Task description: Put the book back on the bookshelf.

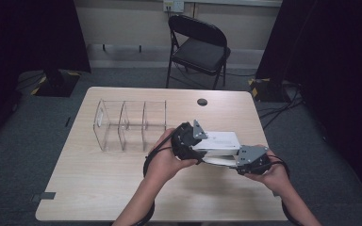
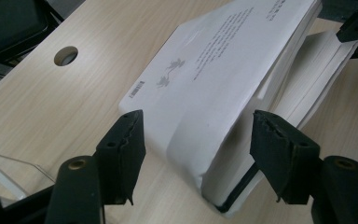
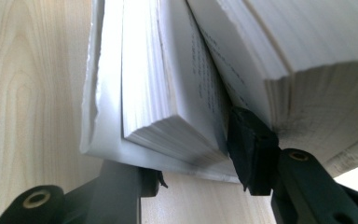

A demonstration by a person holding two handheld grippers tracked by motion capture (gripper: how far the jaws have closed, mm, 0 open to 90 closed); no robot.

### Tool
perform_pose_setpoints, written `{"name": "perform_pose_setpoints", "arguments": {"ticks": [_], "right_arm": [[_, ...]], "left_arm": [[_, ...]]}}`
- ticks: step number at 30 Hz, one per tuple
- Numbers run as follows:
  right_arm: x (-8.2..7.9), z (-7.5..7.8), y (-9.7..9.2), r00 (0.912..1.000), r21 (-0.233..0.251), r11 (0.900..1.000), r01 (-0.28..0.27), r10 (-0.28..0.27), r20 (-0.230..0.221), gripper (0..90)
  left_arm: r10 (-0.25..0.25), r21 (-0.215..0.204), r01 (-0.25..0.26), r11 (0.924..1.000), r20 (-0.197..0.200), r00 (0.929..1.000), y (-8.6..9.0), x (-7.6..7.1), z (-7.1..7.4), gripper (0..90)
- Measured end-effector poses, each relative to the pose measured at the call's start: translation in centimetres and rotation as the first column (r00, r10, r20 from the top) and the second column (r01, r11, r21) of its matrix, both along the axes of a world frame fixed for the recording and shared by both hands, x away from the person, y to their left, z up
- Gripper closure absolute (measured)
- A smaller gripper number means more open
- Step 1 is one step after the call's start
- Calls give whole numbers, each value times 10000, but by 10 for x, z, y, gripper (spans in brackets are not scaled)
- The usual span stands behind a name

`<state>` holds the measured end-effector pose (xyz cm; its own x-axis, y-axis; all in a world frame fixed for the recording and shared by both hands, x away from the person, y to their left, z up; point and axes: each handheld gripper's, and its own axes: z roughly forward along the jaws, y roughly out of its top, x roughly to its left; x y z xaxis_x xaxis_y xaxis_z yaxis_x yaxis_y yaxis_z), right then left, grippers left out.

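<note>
- Two grippers work one white book (image 1: 219,146) near the table's (image 1: 99,188) front right, beside the clear divided organizer (image 1: 129,125).
- We have our right gripper (image 3: 196,154) clamped on a section of pages at the far end.
- Our left gripper (image 2: 198,140) stands partly open, jaws astride the spine end, not pressing.
- The book's long axis runs between the grippers, across the table, cover tilted up.
- We judge filing it into the organizer is what's left; no slot is filled.
</note>
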<state>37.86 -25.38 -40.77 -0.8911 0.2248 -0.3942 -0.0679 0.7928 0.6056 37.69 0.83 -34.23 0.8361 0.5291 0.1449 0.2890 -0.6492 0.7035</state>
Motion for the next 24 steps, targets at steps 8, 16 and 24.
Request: {"name": "perform_pose_setpoints", "arguments": {"ticks": [8, 16, 24], "right_arm": [[3, 5, -7, 9992, 297, 9995, 45, -32, -409, 577], [2, 13, -1, 9996, -455, 9989, 136, -147, -247, 610], [2, 14, -1, 9999, -717, 9974, -24, 16, -114, 618]], "left_arm": [[529, -359, -539, 9979, -295, 9982, 19, 0, -12, 335], [701, -1142, -738, 9907, -365, 9969, 33, -1, -12, 328], [613, -907, -640, 9938, -330, 9976, 35, -6, -3, 326]]}}
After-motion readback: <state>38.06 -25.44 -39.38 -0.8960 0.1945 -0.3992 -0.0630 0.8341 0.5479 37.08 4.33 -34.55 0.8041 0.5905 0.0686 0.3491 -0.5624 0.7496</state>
